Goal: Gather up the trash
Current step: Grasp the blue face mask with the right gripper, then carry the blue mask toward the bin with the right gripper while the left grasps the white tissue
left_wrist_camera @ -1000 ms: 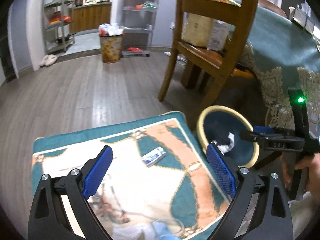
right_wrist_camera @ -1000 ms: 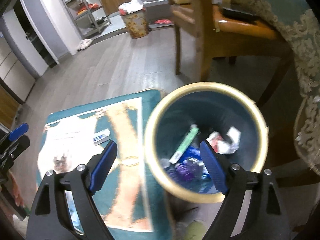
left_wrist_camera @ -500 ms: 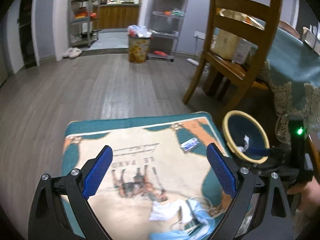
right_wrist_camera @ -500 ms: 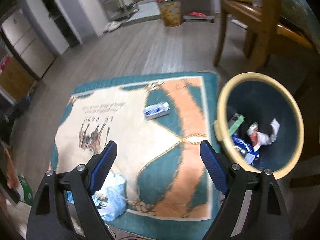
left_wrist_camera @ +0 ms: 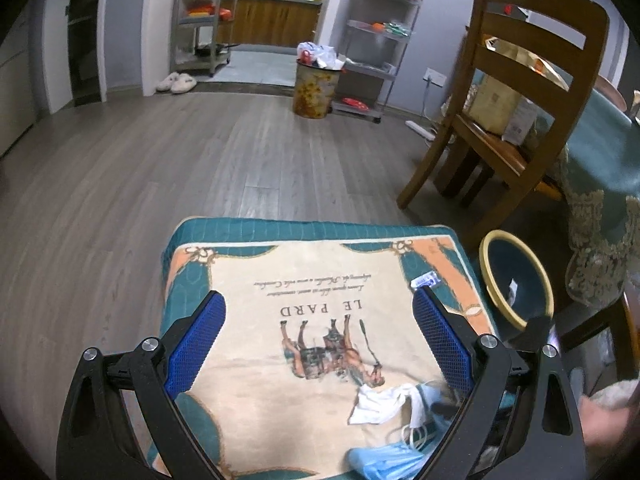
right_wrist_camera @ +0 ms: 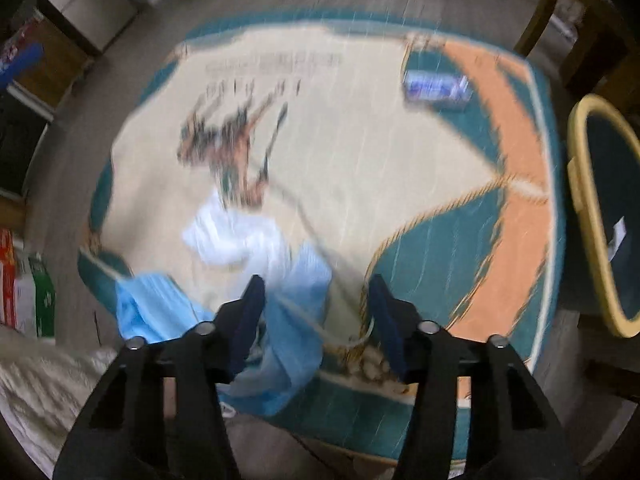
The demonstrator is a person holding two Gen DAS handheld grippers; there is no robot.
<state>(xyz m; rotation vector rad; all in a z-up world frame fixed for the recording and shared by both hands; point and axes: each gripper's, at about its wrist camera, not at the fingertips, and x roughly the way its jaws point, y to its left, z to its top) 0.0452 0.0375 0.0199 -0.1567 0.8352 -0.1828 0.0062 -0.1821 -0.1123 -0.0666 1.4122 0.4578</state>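
Note:
A patterned rug [left_wrist_camera: 320, 312] lies on the wood floor. On its near edge lie blue face masks [right_wrist_camera: 296, 308] and a white crumpled tissue [left_wrist_camera: 380, 400]. A small blue-white wrapper [right_wrist_camera: 436, 88] lies near the rug's far right corner. A yellow-rimmed bin [left_wrist_camera: 516, 280] with trash inside stands right of the rug. My left gripper [left_wrist_camera: 320, 340] is open and empty above the rug. My right gripper [right_wrist_camera: 316, 320] is partly open, low over a blue mask that lies between its fingers; this view is blurred.
A wooden chair [left_wrist_camera: 516, 120] and a table with a teal cloth [left_wrist_camera: 600, 152] stand at the right. A full flowered bin [left_wrist_camera: 314, 88] and metal shelves [left_wrist_camera: 380, 40] stand far back. Boxes [right_wrist_camera: 28, 292] lie left of the rug.
My right gripper has swung from over the bin down to the masks at the rug's near edge and narrowed its jaws. My left gripper has pulled back and risen, still open.

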